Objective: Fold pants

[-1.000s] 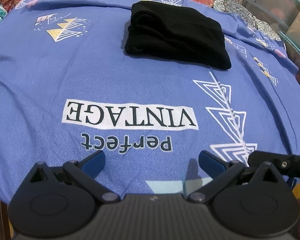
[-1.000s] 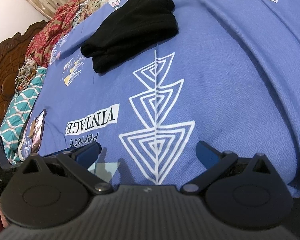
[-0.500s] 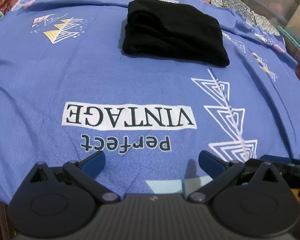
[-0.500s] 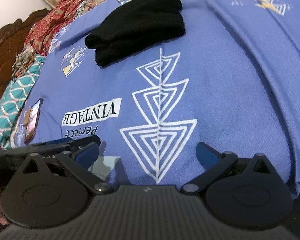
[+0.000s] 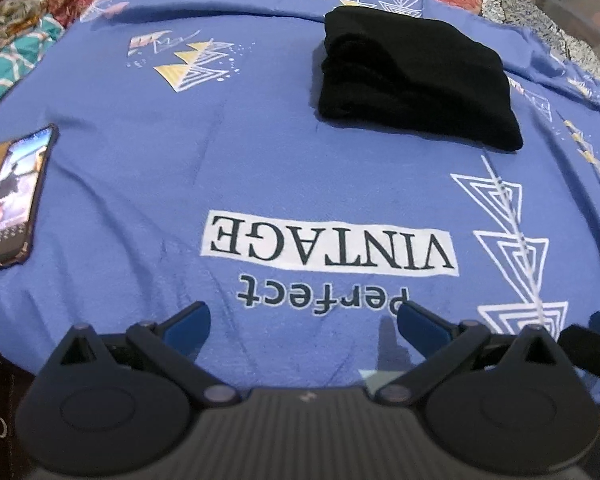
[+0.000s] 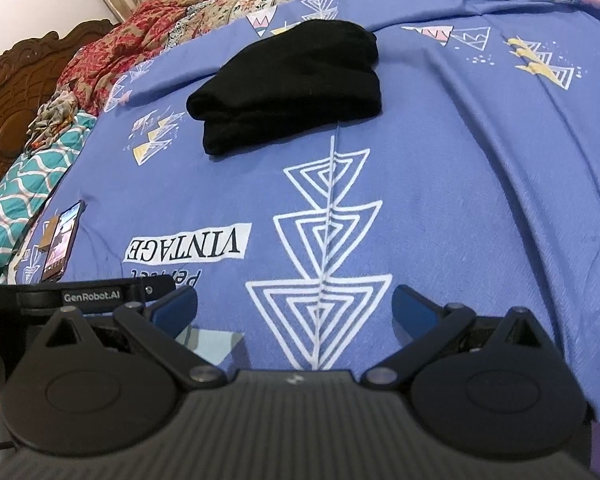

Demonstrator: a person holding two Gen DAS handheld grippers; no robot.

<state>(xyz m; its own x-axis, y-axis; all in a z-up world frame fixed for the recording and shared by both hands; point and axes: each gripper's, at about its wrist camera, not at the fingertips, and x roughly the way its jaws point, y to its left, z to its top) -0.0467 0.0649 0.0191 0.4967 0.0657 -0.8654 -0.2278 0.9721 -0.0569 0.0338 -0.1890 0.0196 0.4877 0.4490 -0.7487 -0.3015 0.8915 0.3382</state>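
Note:
The black pants [image 5: 416, 80] lie folded in a compact bundle on the blue printed bedsheet [image 5: 260, 152], at the far right of the left wrist view. They also show in the right wrist view [image 6: 292, 84], far centre. My left gripper [image 5: 303, 322] is open and empty, low over the near edge of the sheet, well short of the pants. My right gripper [image 6: 294, 307] is open and empty, also near the front edge. The left gripper's body [image 6: 100, 294] shows at the lower left of the right wrist view.
A phone [image 5: 14, 196] lies on the sheet at the left; it also shows in the right wrist view [image 6: 62, 240]. Patterned bedding [image 6: 204, 16] is piled at the back and a carved wooden headboard [image 6: 16, 92] stands at the left.
Both grippers have pulled back and turned a little left; the phone has come into the left wrist view. The pants have not moved. Both grippers stay open.

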